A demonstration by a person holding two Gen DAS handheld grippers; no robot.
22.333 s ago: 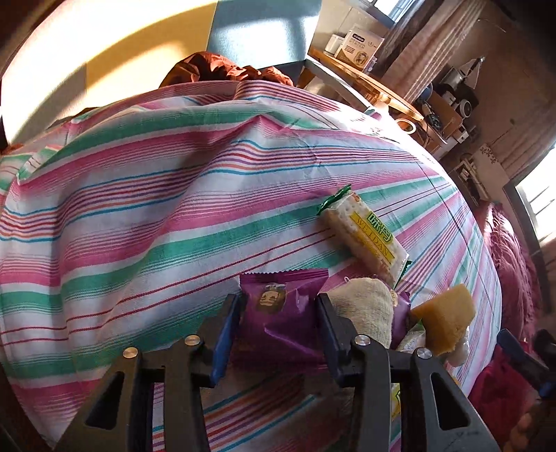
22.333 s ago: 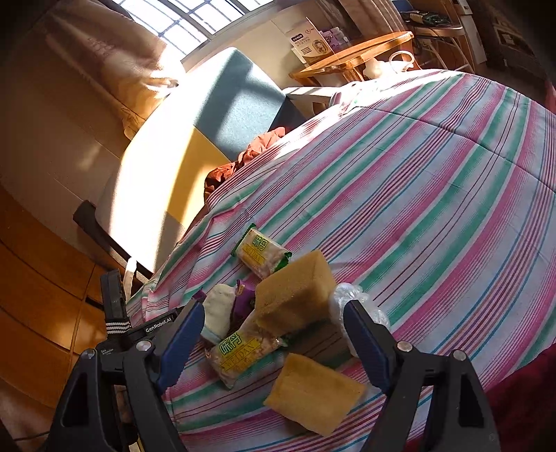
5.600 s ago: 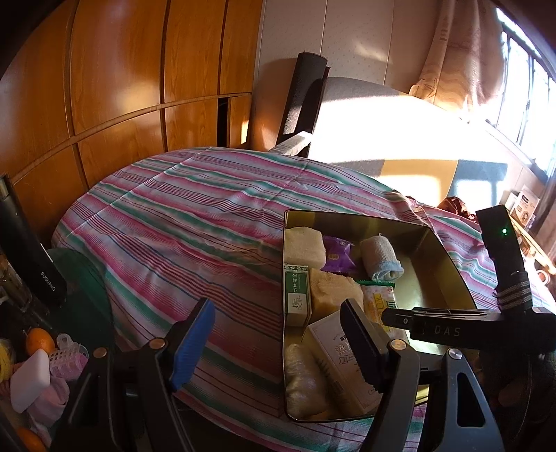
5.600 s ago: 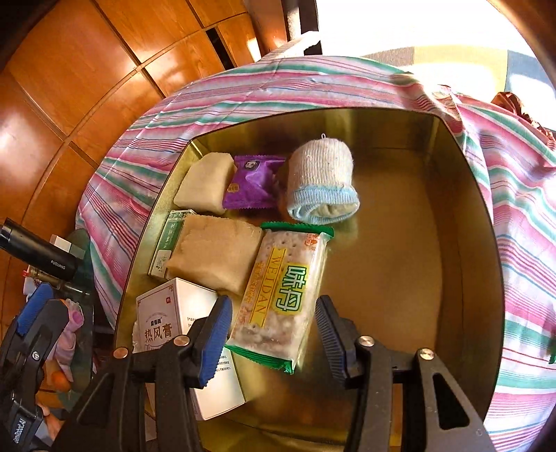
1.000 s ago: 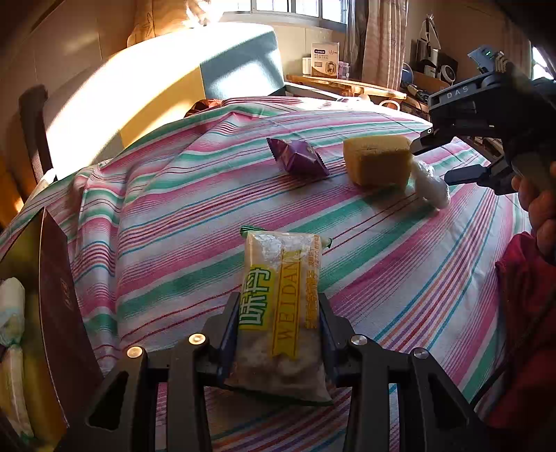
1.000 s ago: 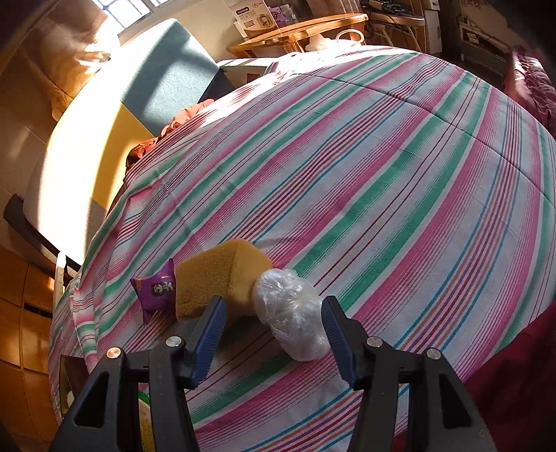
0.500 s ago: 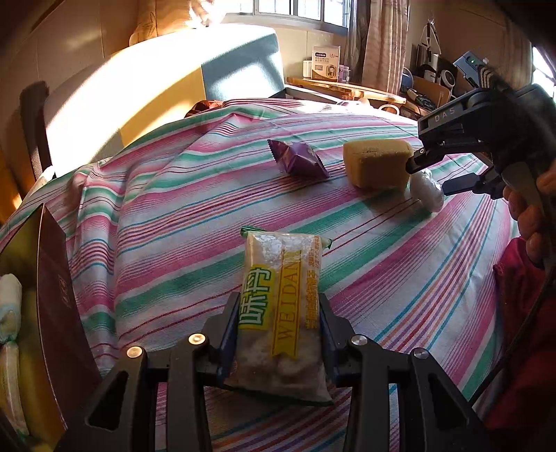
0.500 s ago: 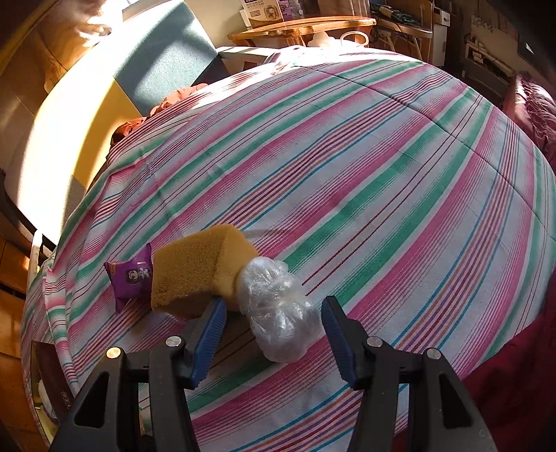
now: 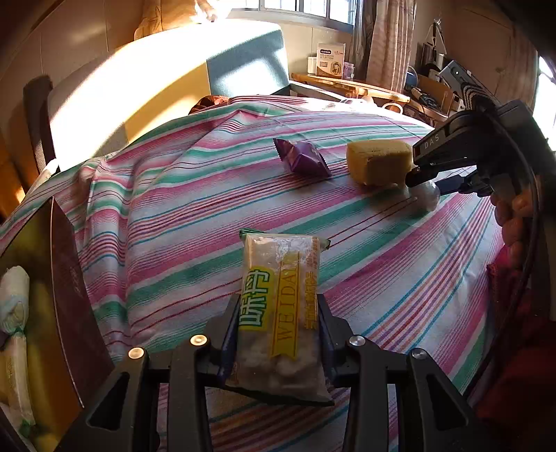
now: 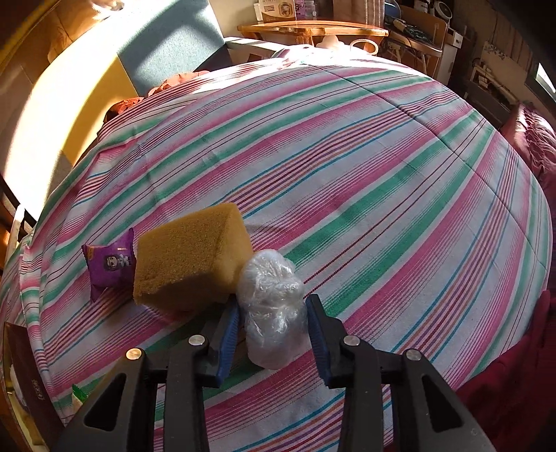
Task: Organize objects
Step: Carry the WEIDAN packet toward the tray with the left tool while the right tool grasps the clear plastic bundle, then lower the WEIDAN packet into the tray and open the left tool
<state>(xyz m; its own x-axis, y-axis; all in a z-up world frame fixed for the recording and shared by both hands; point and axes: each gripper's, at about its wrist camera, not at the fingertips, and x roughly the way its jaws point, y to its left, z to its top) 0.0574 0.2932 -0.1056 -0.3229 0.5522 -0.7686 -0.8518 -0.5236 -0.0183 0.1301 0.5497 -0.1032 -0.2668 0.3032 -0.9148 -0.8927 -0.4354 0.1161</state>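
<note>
My left gripper [image 9: 278,313] is shut on a yellow-green cracker packet [image 9: 279,309] just above the striped cloth. My right gripper [image 10: 272,311] has closed around a clear plastic-wrapped bundle [image 10: 271,302] that lies on the cloth, its pads touching or nearly touching its sides. A yellow sponge [image 10: 191,257] lies against the bundle's left, and a purple snack packet [image 10: 109,262] lies left of the sponge. In the left wrist view the right gripper [image 9: 424,177] sits over the bundle [image 9: 429,196], beside the sponge [image 9: 378,161] and purple packet [image 9: 304,158].
A gold tin box [image 9: 38,333] with a dark lid holds several items at the left edge of the left wrist view. A sofa [image 9: 166,80] stands behind the bed. A wooden table [image 10: 312,27] with boxes stands at the back. A red cloth [image 10: 531,139] lies at the right.
My right gripper has moved down onto the plastic bundle and its jaws have narrowed around it. My left gripper holds still with the cracker packet.
</note>
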